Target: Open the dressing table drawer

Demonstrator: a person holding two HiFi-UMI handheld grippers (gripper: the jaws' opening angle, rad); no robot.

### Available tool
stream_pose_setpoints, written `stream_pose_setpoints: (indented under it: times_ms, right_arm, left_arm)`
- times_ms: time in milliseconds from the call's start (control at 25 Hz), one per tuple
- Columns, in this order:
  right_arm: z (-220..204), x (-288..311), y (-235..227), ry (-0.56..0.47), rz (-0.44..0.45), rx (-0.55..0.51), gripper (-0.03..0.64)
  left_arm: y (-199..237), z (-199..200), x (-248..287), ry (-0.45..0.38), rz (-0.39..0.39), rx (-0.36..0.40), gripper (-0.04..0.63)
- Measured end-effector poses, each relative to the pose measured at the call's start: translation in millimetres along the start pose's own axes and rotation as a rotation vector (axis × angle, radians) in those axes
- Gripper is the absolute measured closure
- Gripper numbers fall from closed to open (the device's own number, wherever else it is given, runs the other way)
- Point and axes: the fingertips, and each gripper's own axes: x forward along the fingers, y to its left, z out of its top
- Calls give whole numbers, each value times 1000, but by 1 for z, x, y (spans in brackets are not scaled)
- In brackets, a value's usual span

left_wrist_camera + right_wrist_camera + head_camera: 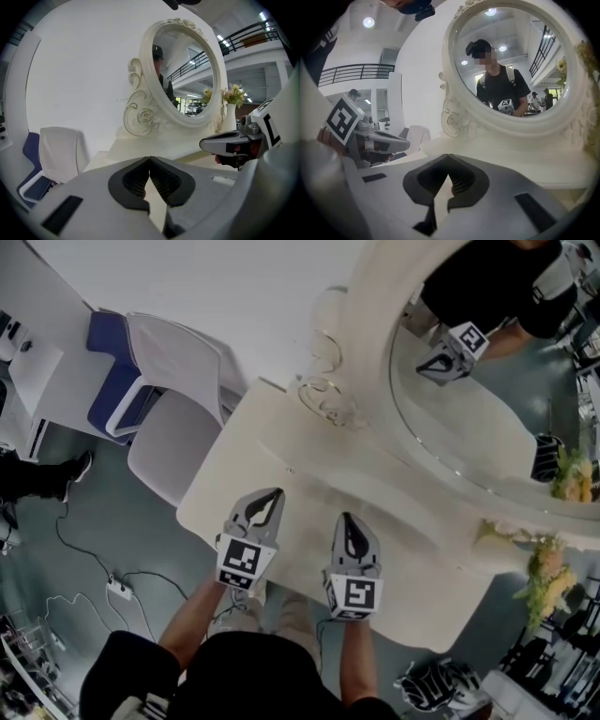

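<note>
Setting: bright hall, grey floor (84, 531), white wall (234, 296) behind; a cream dressing table (281, 451) is standing mid-frame in the head view.
Drawer: not showing in any view. I am judging it to be sitting under the desk's near edge, below both claws, with the top hiding it from above. Whether it is open or closed, I cannot tell.
Left claw (273, 496): jaws pressed together, pinching nothing; hovering over the near edge, tips pointing toward the mirror.
Right claw (348, 521): jaws likewise meeting at the tips, empty; hanging just beside the left one, roughly parallel.
Why so held: probably a ready stance ahead of the reach. Nothing is being gripped, and the jaws will need spreading for any handle.
Stage: looking like the very start; both claws are touching nothing.
Mirror (487, 371): oval, in a carved cream frame (370, 362) at the desk's back, reflecting the person (253, 676) and one claw.
Flowers (548, 573): pale bunch in a white vase (228, 119) at the desk's right end, well apart from the claws.
Chairs: white chair (173, 427) just beside the desk's left end, blue one (108, 376) behind it.
Writing: none readable; only black-and-white square markers (239, 561) on both claws' cubes.
</note>
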Motion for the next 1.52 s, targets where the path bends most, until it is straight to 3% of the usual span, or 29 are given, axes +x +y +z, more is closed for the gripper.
stream_pose_setpoints:
  times_ms: [400,760,1000,1520]
  right_arm:
    - [-34,19,-5,44,22,41,620]
    - [-45,24,-7,67,35,67,620]
    - [-47,25,-8,71,38,78,620]
    - [-52,27,-14,81,37,90,620]
  left_arm:
    - [1,-35,32,46,-8,-24,591]
    - [14,-58,60,123,50,-15,588]
    - [15,-69,80,162,45,-19,487]
    - [22,-74,97,181,75,-7,486]
